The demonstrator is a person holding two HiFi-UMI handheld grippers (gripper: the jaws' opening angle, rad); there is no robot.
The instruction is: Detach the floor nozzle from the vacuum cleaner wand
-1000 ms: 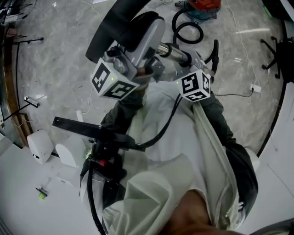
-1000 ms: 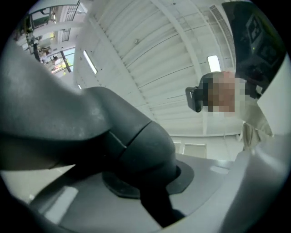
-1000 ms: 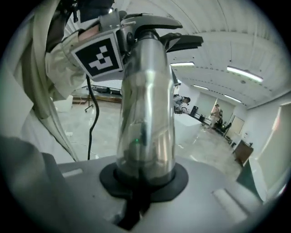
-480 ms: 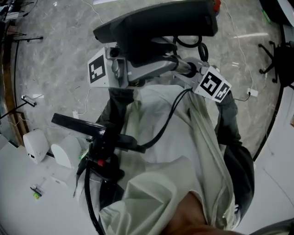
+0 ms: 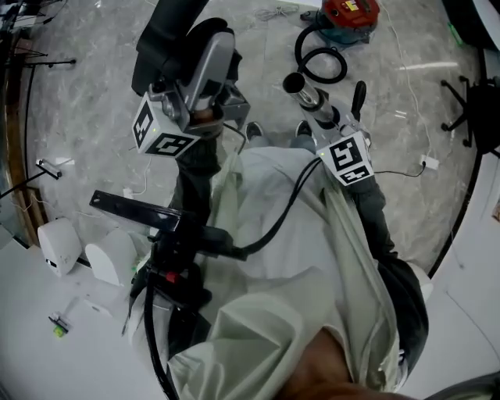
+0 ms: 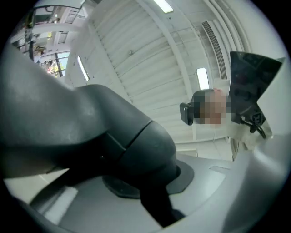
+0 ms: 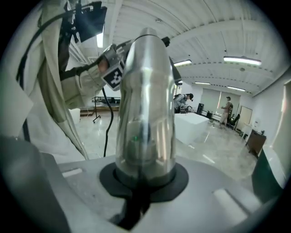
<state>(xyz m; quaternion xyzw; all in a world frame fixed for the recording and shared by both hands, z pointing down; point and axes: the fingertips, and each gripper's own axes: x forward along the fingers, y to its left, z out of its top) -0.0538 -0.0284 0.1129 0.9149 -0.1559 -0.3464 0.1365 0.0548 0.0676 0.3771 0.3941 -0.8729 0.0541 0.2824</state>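
Observation:
In the head view my left gripper (image 5: 205, 108) is shut on the neck of the grey and black floor nozzle (image 5: 183, 51), which is lifted up at the upper left. My right gripper (image 5: 332, 131) is shut on the shiny metal wand (image 5: 309, 95). The wand's open end faces up-left, with a clear gap between it and the nozzle. The left gripper view is filled by the dark nozzle neck (image 6: 113, 150), clamped in my left gripper (image 6: 150, 195). Seen from the right gripper, the chrome wand (image 7: 145, 100) stands clamped in my right gripper (image 7: 143, 182).
The red vacuum canister (image 5: 350, 11) and its coiled black hose (image 5: 320, 56) lie on the marble floor ahead. Two white housings (image 5: 64, 247) sit at the left, a black chair base (image 5: 467, 100) at the right. A black rig (image 5: 168, 226) hangs at my chest.
The nozzle was joined to the wand, then swung crosswise over it. Now it has come off and my left gripper has carried it away to the left; the wand's end is bare.

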